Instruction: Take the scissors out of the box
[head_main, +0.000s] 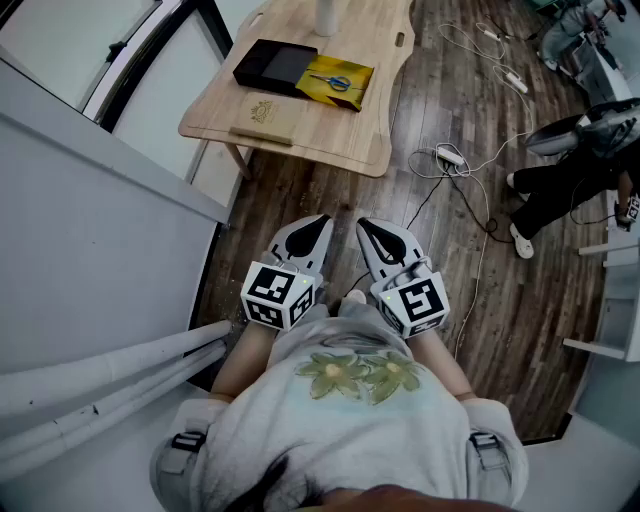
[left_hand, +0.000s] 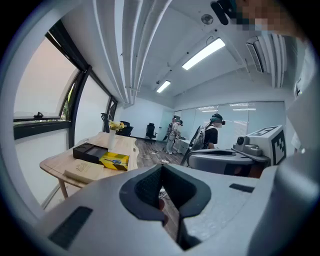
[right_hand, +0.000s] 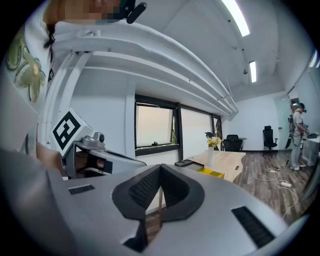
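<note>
Left tongs (head_main: 320, 220), right tongs (head_main: 364, 226): both together, empty; I hold them at waist, I judge, pending approach. Scissors (head_main: 333, 82): in slid-open box (head_main: 272, 62) on worktop (head_main: 320, 130), well ahead.

light level: bright, even indoor light, all views
sources: ceiling strip lights (left_hand: 202, 53), pale daylight through window (left_hand: 40, 85)
shadows: soft, faint one under table (head_main: 300, 115)
glare: window panes blown out, strips clipped
distortion: gripper views fisheye, black corners, bowed lines; head view mildly wide-angle
focus: left gripper (left_hand: 162, 170) and right gripper (right_hand: 160, 170) bodies soft near lens; far room sharper
</note>
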